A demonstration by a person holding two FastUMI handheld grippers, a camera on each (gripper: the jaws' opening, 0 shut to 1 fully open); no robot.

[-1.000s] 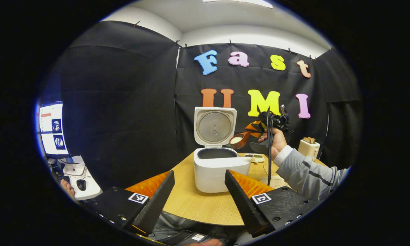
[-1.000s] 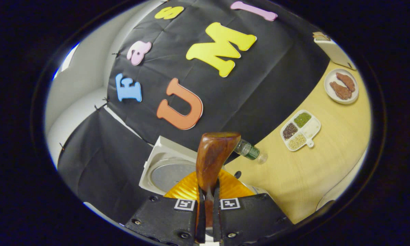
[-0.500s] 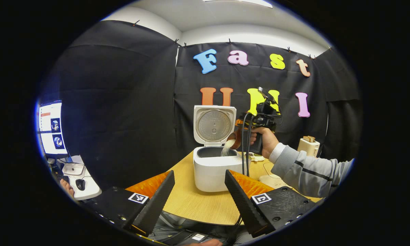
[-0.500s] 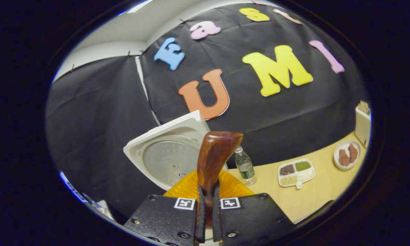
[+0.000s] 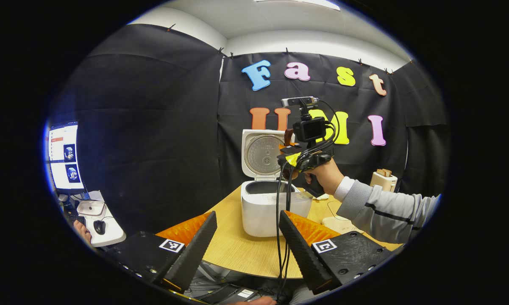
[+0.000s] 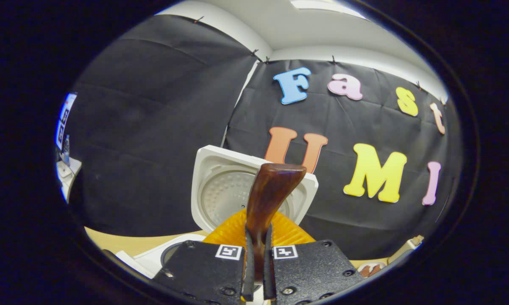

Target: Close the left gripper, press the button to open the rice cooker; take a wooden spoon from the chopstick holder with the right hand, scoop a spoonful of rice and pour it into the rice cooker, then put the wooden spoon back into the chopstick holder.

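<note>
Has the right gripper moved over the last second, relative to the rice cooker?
Yes. In the left gripper view the right gripper has swung from right of the rice cooker to above its pot, in front of the raised lid, wooden spoon clamped.

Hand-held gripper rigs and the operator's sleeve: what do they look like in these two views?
Each hand-held gripper, left and right, has a black body with screws and square black-and-white markers beside ribbed orange parts. The right one carries a small camera on top and trails black cables. The sleeve is grey with a dark stripe.
</note>
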